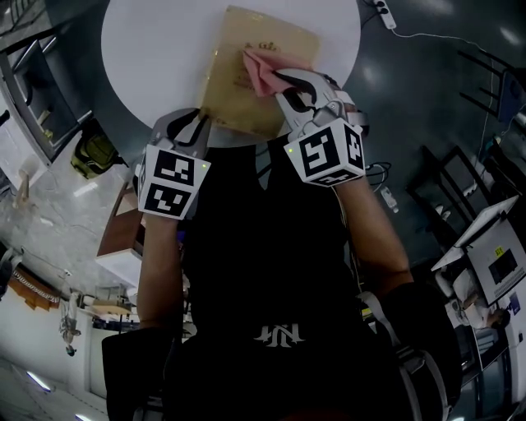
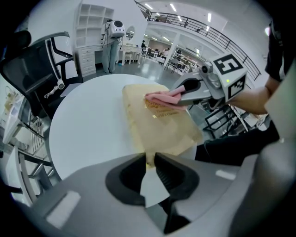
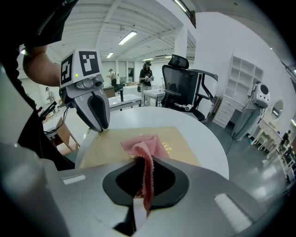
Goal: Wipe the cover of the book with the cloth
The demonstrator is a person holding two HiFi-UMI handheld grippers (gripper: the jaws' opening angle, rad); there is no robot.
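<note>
A tan book (image 1: 246, 74) lies on the round white table (image 1: 156, 49). My left gripper (image 1: 200, 125) is shut on the book's near left corner; in the left gripper view the corner (image 2: 147, 155) sits pinched between its jaws. My right gripper (image 1: 283, 82) is shut on a pink cloth (image 1: 261, 70), which rests bunched on the cover near the gold print. In the right gripper view the cloth (image 3: 141, 148) hangs from between the jaws onto the book (image 3: 106, 146), and the left gripper (image 3: 99, 125) stands at the book's far corner.
A black office chair (image 3: 185, 88) stands beyond the table, with white shelving (image 3: 243, 78) behind it. On the dark floor past the table's far right lies a power strip (image 1: 382, 12). The person's dark torso is close against the table's near edge.
</note>
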